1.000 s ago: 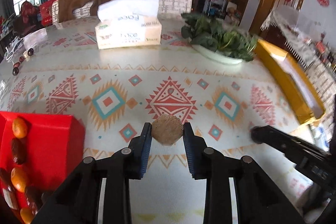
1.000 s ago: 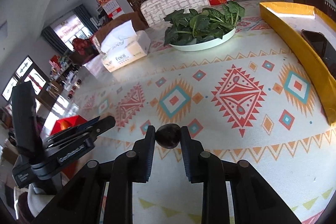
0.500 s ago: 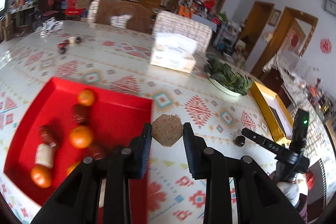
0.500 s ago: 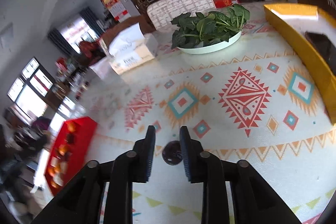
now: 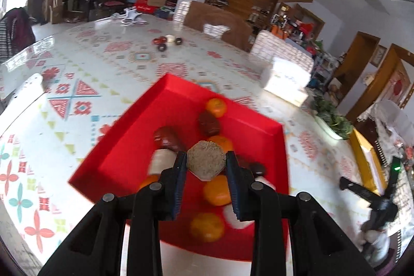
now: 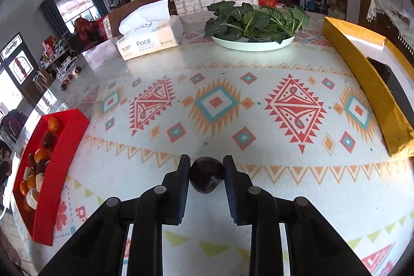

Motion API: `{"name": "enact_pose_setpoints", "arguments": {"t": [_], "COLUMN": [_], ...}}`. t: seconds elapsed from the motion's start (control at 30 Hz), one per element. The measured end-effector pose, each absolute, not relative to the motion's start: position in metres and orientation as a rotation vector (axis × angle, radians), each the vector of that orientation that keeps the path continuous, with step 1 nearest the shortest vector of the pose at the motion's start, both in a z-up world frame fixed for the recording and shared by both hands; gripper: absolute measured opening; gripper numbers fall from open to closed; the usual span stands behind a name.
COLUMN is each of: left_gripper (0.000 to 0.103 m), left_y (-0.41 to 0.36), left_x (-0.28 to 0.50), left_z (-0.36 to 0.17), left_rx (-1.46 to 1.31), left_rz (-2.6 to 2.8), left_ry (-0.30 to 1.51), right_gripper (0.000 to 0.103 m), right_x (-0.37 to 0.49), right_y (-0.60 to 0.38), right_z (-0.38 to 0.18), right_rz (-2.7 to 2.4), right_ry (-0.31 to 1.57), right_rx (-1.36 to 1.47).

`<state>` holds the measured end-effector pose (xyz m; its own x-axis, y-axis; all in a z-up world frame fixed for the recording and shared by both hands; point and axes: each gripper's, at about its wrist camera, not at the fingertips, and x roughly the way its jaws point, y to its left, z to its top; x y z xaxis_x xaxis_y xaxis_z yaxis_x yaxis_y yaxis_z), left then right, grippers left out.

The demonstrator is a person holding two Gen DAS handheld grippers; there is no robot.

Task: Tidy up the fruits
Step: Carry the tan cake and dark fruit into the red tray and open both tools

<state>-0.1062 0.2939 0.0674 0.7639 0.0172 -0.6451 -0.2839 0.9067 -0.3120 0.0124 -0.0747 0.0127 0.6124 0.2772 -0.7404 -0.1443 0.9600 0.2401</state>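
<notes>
You see a rough, matt brown fruit, a smooth red plastic tray, and a glossy patterned worktop.

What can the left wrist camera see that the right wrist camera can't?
Only the left wrist view shows the left gripper shut on a rough brown fruit above the red tray, and the other gripper far off to one side.

Only the right wrist view shows the right gripper, its fingers around a dark fruit over the patterned tablecloth; whether they grip it is unclear.

Both show the red tray of oranges, the tissue box, the plate of greens and the yellow box.
</notes>
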Motion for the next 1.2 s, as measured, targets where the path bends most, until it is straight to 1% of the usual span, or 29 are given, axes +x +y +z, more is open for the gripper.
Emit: {"name": "enact_pose_setpoints", "arguments": {"t": [0.2, 0.27, 0.33, 0.37, 0.47, 0.53, 0.8, 0.9, 0.97, 1.03, 1.2], "left_gripper": [0.029, 0.031, 0.045, 0.047, 0.050, 0.055, 0.060, 0.061, 0.063, 0.063, 0.063], "left_y": [0.312, 0.313, 0.314, 0.315, 0.318, 0.323, 0.345, 0.347, 0.347, 0.346, 0.334], "left_x": [-0.110, -0.111, -0.113, -0.115, -0.120, -0.123, -0.135, -0.136, -0.137, -0.137, -0.138], "left_z": [0.057, 0.053, 0.051, 0.050, 0.049, 0.050, 0.053, 0.054, 0.054, 0.054, 0.060], "left_rx": [-0.416, -0.423, -0.430, -0.439, -0.456, -0.471, -0.515, -0.519, -0.517, -0.515, -0.474], "left_rz": [0.194, 0.178, 0.163, 0.149, 0.126, 0.121, 0.140, 0.136, 0.131, 0.128, 0.126], "left_ry": [0.690, 0.698, 0.702, 0.701, 0.701, 0.697, 0.680, 0.678, 0.675, 0.674, 0.665], "right_gripper": [0.028, 0.028, 0.028, 0.028, 0.028, 0.028, 0.030, 0.034, 0.043, 0.047, 0.049], "right_x": [0.000, -0.004, -0.007, -0.008, -0.011, -0.012, 0.002, 0.013, 0.018, 0.016, 0.004], "right_y": [-0.045, -0.022, 0.007, 0.020, 0.066, 0.093, 0.163, 0.168, 0.164, 0.158, 0.131], "right_z": [0.043, 0.054, 0.062, 0.064, 0.066, 0.065, 0.048, 0.043, 0.046, 0.052, 0.069], "right_rz": [0.386, 0.456, 0.532, 0.558, 0.630, 0.654, 0.660, 0.642, 0.639, 0.641, 0.611], "right_ry": [0.860, 0.858, 0.865, 0.869, 0.887, 0.897, 0.924, 0.932, 0.930, 0.911, 0.859], "right_rx": [0.238, 0.236, 0.234, 0.230, 0.194, 0.155, 0.055, 0.074, 0.127, 0.156, 0.175]}}
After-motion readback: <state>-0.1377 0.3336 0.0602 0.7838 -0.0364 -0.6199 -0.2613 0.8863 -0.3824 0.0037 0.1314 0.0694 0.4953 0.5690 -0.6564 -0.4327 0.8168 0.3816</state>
